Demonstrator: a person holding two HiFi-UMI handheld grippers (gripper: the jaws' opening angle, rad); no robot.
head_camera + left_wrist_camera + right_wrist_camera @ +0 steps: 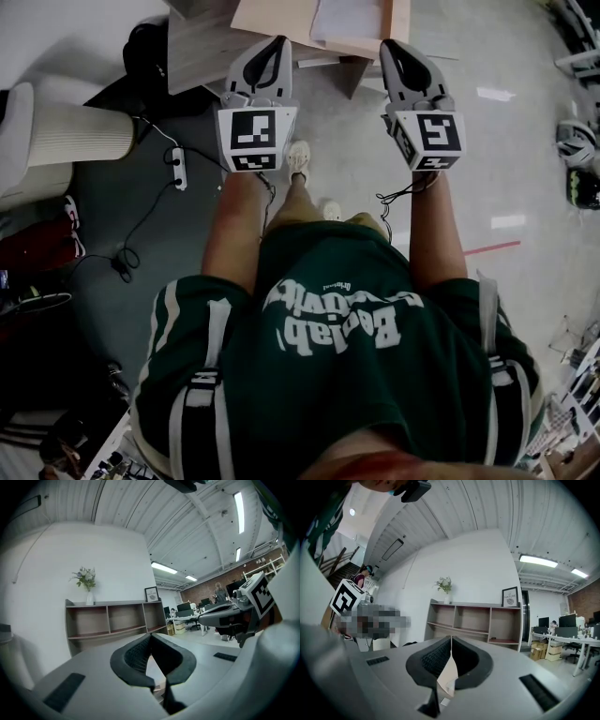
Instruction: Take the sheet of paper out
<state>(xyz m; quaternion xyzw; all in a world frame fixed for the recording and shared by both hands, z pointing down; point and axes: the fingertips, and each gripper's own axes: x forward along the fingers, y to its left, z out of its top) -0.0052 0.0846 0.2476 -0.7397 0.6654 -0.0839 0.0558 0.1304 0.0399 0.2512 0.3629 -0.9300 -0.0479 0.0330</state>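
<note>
The head view shows both tools held level and side by side in front of the person (328,328). The left gripper (279,43) and right gripper (388,47) both point toward a tan tabletop (272,19) at the top edge of the frame. Only this view shows the sheet of paper (347,19). It lies flat and pale on that tabletop, just beyond and between the two jaw tips, and is cut off by the frame edge. No jaw touches it. This view also shows a power strip (178,167) on the floor, to the left of the left gripper.

The left gripper view shows that gripper's jaws closed tip to tip with nothing between the pads. The right gripper view shows the same closed state. A pale tan surface shows through the opening behind the tips, and its identity cannot be determined.

Only the gripper views show the room ahead. It holds a shelf unit (112,620), with a vase of flowers (87,585) and a framed picture (152,594) on top.
</note>
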